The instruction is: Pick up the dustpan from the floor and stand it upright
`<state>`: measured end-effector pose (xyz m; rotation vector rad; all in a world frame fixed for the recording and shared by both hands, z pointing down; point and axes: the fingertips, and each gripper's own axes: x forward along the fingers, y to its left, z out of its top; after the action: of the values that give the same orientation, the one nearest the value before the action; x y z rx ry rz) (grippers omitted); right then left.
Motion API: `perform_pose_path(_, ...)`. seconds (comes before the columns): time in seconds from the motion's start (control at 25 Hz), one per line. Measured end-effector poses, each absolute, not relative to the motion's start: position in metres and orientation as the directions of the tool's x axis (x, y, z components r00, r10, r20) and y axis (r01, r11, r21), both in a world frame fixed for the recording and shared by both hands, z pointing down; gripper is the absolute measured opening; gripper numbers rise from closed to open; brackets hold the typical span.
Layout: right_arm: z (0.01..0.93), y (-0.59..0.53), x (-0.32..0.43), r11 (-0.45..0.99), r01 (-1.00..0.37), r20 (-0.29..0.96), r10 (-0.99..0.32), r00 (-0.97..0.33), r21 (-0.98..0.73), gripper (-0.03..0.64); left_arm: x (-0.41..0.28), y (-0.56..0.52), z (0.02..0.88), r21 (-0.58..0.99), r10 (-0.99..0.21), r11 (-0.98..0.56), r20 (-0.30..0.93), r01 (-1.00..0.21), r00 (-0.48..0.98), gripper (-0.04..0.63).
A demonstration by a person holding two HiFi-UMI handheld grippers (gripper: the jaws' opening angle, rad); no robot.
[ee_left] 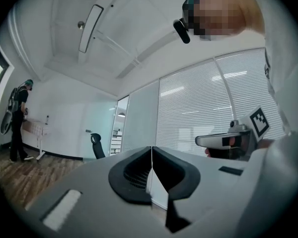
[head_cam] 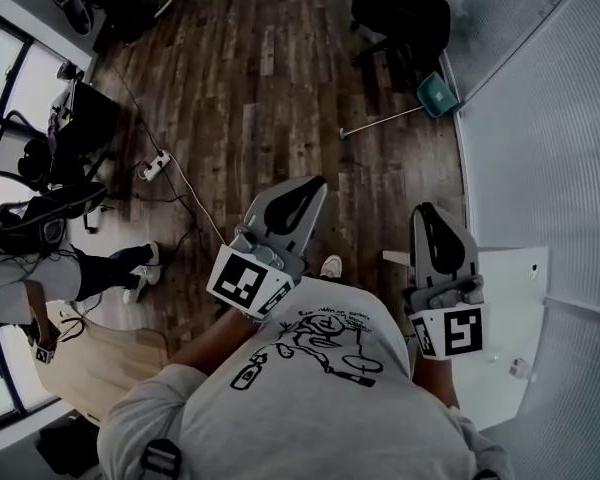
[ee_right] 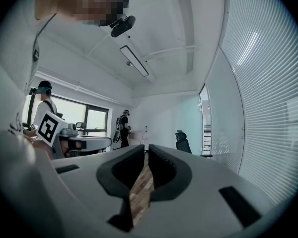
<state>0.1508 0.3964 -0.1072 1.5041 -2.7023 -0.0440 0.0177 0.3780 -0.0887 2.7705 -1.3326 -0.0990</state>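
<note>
The teal dustpan (head_cam: 437, 94) lies on the wooden floor far ahead, next to the wall of blinds, its long thin handle (head_cam: 380, 120) stretching left along the boards. Both grippers are held level in front of my chest, well short of it. My left gripper (head_cam: 315, 183) is shut with nothing in it; in the left gripper view (ee_left: 151, 148) its jaws meet in one thin line. My right gripper (head_cam: 426, 211) holds nothing either, and in the right gripper view (ee_right: 146, 147) a narrow strip of floor shows between its jaws. Neither gripper view shows the dustpan.
Black office chairs (head_cam: 408, 16) stand at the back near the dustpan. A power strip (head_cam: 155, 165) with a cable lies on the floor to the left. A person (head_cam: 40, 268) stands at the left, and a white table (head_cam: 515, 298) at my right.
</note>
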Motion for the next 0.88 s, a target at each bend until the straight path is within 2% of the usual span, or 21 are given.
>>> perform_pose_path(0.44,-0.100,0.357,0.172,0.499,-0.866,0.023,-0.867,-0.499,0.023,0.023,0.015,0.336,-0.088,0.073,-0.818,-0.575,-0.027,-0.815,0.574,0.005)
perform_pose_path(0.88,-0.088,0.279,0.145,0.520,-0.854,0.061,-0.854,-0.517,0.034,0.023,-0.005,0.256,-0.074,0.088,-0.809,-0.587,-0.015,-0.805,0.588,0.005)
